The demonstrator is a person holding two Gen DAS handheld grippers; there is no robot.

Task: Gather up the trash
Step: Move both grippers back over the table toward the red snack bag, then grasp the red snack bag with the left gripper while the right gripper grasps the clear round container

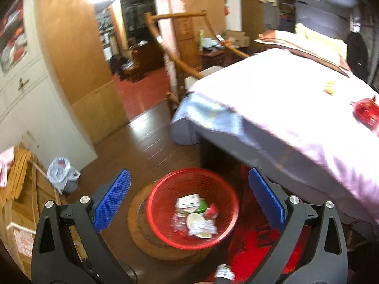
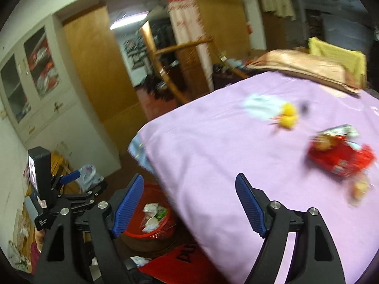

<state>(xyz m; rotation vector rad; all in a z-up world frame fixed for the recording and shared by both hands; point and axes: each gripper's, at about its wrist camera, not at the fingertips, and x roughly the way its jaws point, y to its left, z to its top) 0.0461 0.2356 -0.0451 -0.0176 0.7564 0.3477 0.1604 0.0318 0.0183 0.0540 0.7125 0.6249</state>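
Evidently the job was partly done. The red basket (image 1: 191, 209) on the floor beside the bed's near corner already held several wrappers and a paper cup (image 1: 197, 223). Left on the pink bedsheet (image 2: 213, 146) were at least 3 pieces: a red snack packet (image 2: 338, 153) near the right edge, a yellow scrap (image 2: 287, 117) further in toward the pillows, and a pale crumpled paper (image 2: 258, 105) touching it. A smaller yellowish bit (image 2: 360, 188) lay just beside the packet, too blurred to name.

The left gripper (image 1: 189, 203) hung over the basket, jaws wide apart and empty. The right gripper (image 2: 189, 206), also released with nothing between its pads, pointed across the bed's near edge, the packet well ahead to its right.
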